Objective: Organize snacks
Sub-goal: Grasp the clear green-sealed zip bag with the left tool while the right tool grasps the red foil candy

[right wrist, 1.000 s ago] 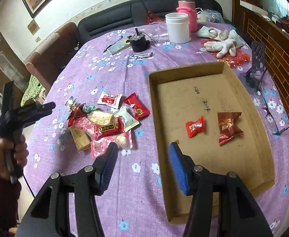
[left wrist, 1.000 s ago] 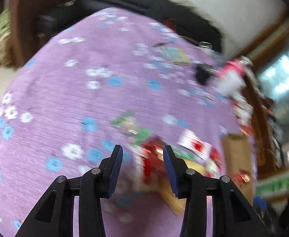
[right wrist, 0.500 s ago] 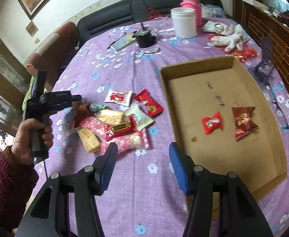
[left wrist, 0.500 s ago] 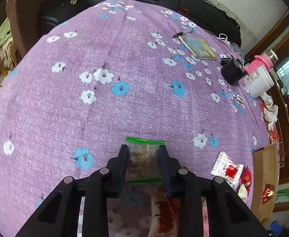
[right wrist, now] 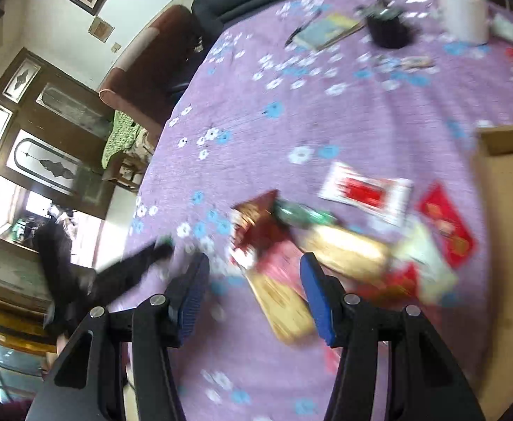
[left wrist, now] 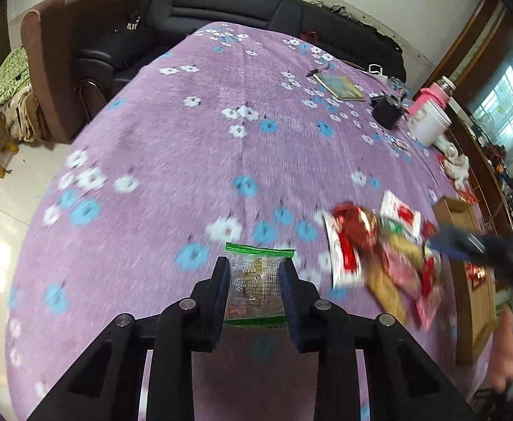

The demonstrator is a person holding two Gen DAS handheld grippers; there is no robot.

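Purple tablecloth [left wrist: 193, 147], white and blue flowers

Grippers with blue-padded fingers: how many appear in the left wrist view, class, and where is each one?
2. The left gripper fills the bottom centre, clamped on a clear green-edged snack packet. The right gripper, blurred, reaches in from the right edge over the snack pile.

text: none legible | clear snack packet [left wrist: 254, 280]: print is seen, too small to be read | other wrappers [right wrist: 367, 191]: blurred
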